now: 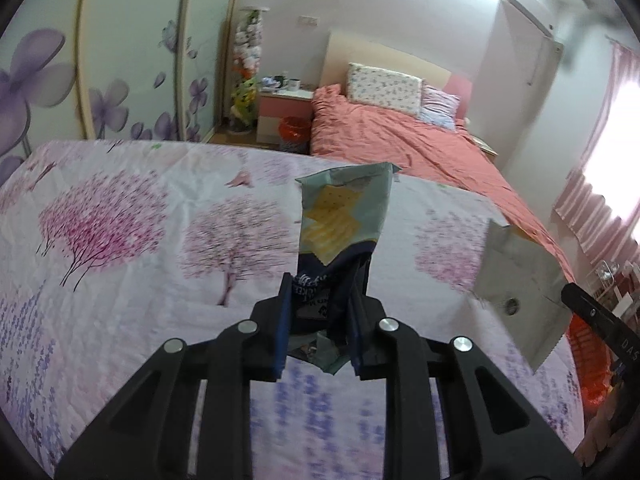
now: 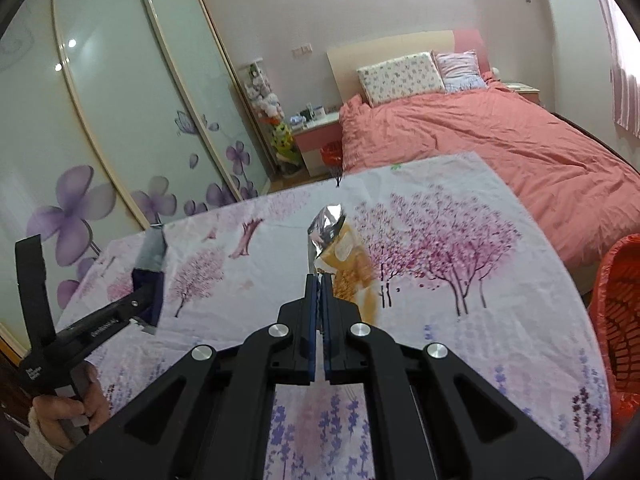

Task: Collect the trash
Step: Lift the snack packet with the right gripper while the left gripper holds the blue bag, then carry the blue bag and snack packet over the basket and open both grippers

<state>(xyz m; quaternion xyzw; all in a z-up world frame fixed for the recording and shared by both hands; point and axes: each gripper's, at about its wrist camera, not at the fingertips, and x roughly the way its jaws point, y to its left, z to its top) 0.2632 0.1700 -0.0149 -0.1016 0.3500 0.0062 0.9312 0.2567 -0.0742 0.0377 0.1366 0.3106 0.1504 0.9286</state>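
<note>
My left gripper [image 1: 320,296] is shut on a teal and navy cracker wrapper [image 1: 344,216], held upright above the floral tablecloth [image 1: 140,240]. My right gripper [image 2: 319,280] is shut on an orange snack wrapper with a silver inside [image 2: 340,248], also held above the cloth. In the left wrist view the right gripper's wrapper shows its silver side [image 1: 520,292] at the right. In the right wrist view the left gripper and its wrapper [image 2: 150,276] show at the left.
A red mesh trash basket [image 2: 620,300] stands at the table's right edge, also seen in the left wrist view [image 1: 588,356]. A bed with a salmon cover [image 2: 500,148] lies beyond the table. Sliding wardrobe doors [image 2: 120,120] are on the left.
</note>
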